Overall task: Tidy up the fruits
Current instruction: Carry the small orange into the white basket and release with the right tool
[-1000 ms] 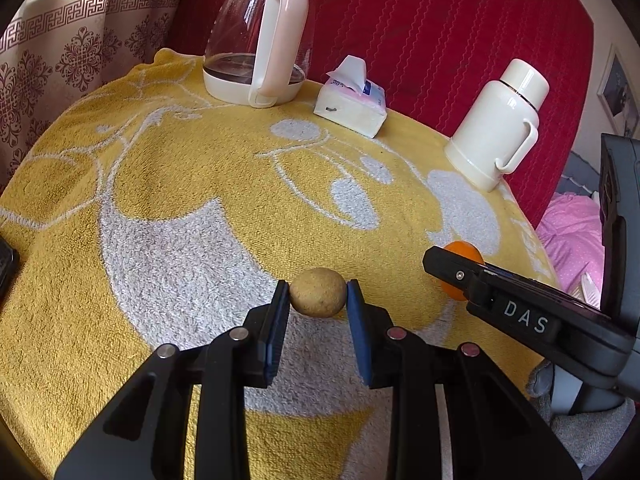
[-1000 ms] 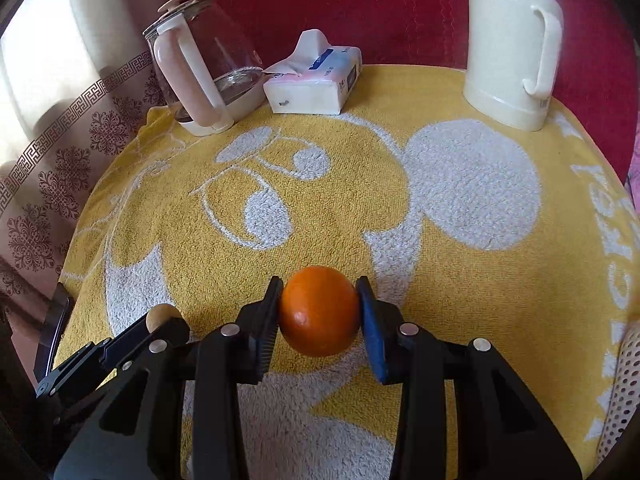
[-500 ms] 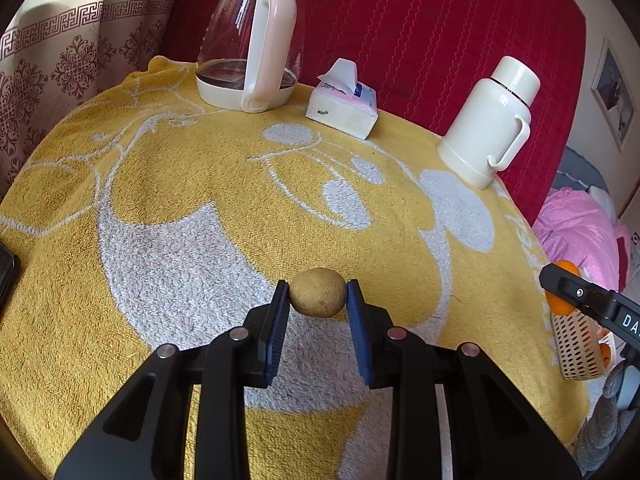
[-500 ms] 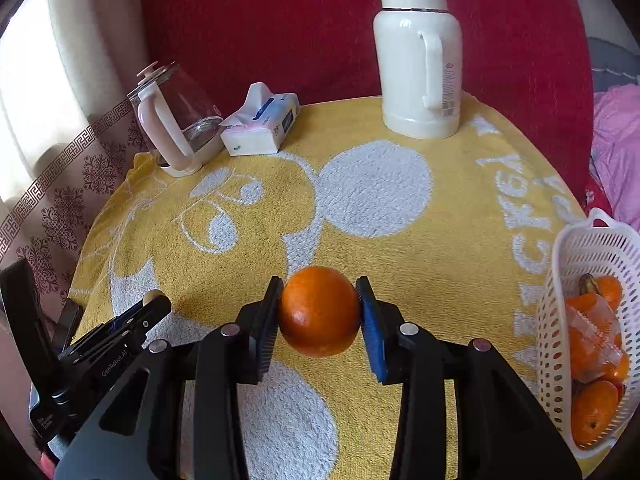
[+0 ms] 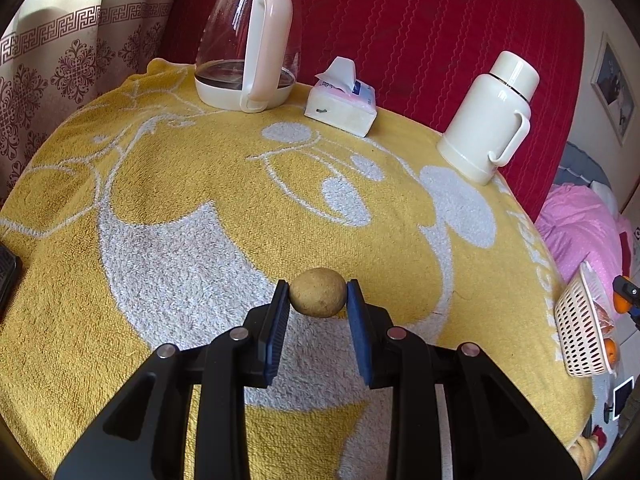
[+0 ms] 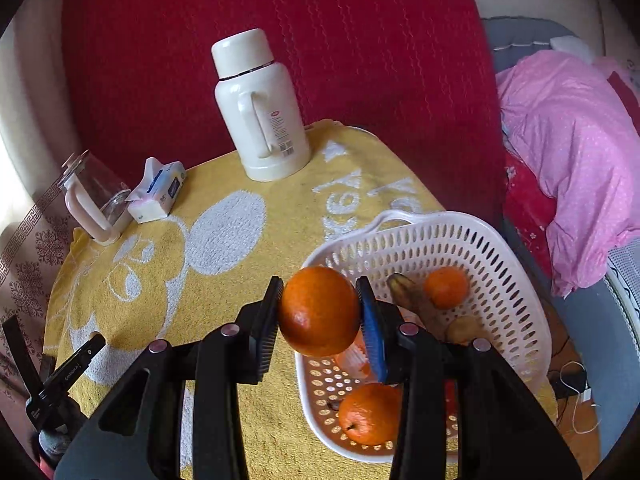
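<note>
Yellow towel (image 5: 168, 184); fingers (image 5: 280, 312) clamped across brown fruit (image 5: 318, 292), long axis crosswise.

A yellow towel (image 5: 168, 184) with a white cartoon print, a red quilted backdrop (image 5: 420, 28), a white perforated basket (image 6: 500, 280).

Three oranges (image 6: 319, 311), one basket (image 6: 516, 280), one flask (image 6: 262, 108)

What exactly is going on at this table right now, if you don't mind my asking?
A person is sorting fruit with two handheld grippers. The right gripper holds an orange above the rim of a white basket that already contains oranges and a banana. The left gripper grips a small brown fruit over the yellow towel.
</note>
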Motion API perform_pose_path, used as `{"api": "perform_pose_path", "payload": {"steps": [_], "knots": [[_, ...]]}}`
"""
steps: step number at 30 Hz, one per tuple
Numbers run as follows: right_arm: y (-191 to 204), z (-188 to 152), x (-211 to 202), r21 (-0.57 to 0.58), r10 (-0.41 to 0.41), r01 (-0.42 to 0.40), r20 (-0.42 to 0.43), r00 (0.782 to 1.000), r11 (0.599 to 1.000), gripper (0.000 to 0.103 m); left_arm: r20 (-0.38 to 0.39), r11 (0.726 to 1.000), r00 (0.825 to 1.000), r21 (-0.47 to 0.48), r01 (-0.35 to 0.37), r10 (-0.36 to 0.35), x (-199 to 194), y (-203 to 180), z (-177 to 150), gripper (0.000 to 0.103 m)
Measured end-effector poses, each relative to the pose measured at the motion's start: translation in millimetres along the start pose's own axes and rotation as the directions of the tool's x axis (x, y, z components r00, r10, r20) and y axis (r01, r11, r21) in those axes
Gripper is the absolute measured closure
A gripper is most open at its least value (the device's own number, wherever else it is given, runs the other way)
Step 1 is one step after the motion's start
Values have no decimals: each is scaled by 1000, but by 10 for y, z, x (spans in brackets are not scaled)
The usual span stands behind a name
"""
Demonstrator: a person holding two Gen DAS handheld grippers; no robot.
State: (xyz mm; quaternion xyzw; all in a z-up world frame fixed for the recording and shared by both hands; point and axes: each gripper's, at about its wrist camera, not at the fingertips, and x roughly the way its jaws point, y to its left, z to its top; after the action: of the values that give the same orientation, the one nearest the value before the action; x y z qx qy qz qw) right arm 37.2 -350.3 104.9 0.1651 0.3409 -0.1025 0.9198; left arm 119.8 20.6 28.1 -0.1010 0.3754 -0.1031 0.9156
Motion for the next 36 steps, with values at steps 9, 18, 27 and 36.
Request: {"api": "perform_pose_path", "payload": {"steps": [9, 18, 27, 36], "knots": [[-568, -95, -12, 134, -77, 78, -16, 997, 988, 65, -1, 1000, 1000, 5, -5, 5, 12, -4, -1, 74], [-784, -175, 176, 181, -101, 111, -67, 993, 977, 65, 0, 1000, 1000, 10, -7, 7, 8, -6, -7, 74], [-813, -153, 156, 205, -88, 98, -59, 994, 974, 58, 0, 1000, 1000, 10, -8, 8, 8, -5, -8, 74], [-792, -212, 34, 210, -66, 70, -28, 997, 975, 58, 5, 1000, 1000, 16, -8, 8, -2, -24, -7, 74]]}}
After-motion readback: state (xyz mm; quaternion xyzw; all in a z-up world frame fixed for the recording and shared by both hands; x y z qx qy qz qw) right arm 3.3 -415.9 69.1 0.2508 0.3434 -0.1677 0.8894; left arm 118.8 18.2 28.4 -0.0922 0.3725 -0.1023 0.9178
